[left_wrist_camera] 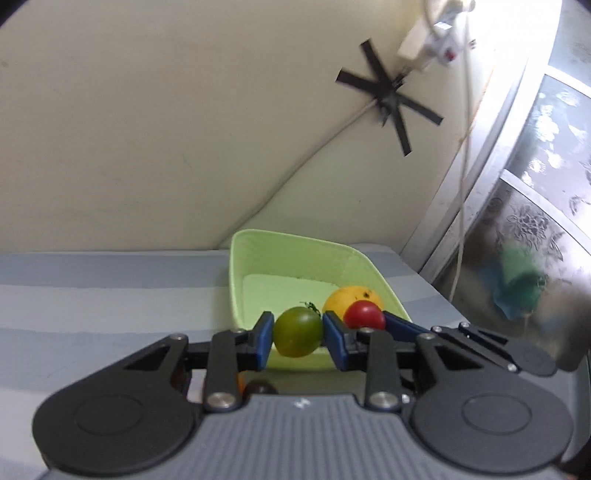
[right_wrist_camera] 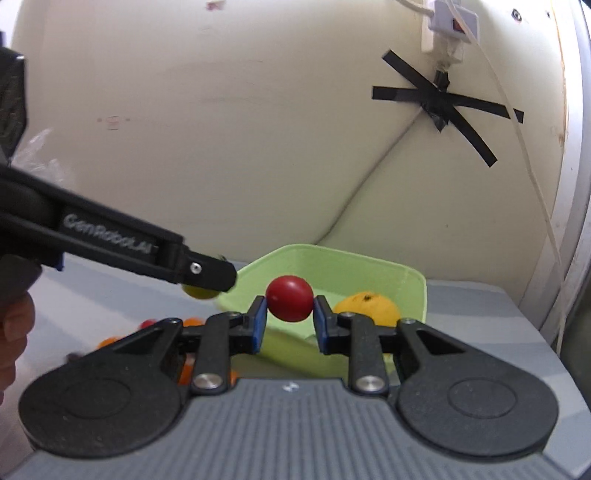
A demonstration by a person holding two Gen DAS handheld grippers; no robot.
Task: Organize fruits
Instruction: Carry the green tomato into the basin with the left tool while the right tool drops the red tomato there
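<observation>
My left gripper (left_wrist_camera: pixel 298 332) is shut on a green tomato (left_wrist_camera: pixel 297 331) with a small stem, held just before the near rim of a light green bin (left_wrist_camera: pixel 236 273). My right gripper (right_wrist_camera: pixel 289 306) is shut on a red cherry tomato (right_wrist_camera: pixel 289 298) above the bin's (right_wrist_camera: pixel 369 254) near edge. A yellow-orange citrus fruit (left_wrist_camera: pixel 347 297) lies inside the bin (right_wrist_camera: pixel 369 306). In the left wrist view the right gripper (left_wrist_camera: pixel 364 315) shows with the red tomato (left_wrist_camera: pixel 364 314) right beside mine. In the right wrist view the left gripper (right_wrist_camera: pixel 210 284) comes in from the left, half hiding the green tomato (right_wrist_camera: pixel 199 292).
Several small orange and red fruits (right_wrist_camera: pixel 110 341) lie on the striped tablecloth (left_wrist_camera: pixel 110 295) to the lower left. A hand (right_wrist_camera: pixel 14 332) is at the left edge, a plastic bag (right_wrist_camera: pixel 40 147) behind it. The wall carries black tape (right_wrist_camera: pixel 439 107), a power strip (right_wrist_camera: pixel 448 22) and a cord.
</observation>
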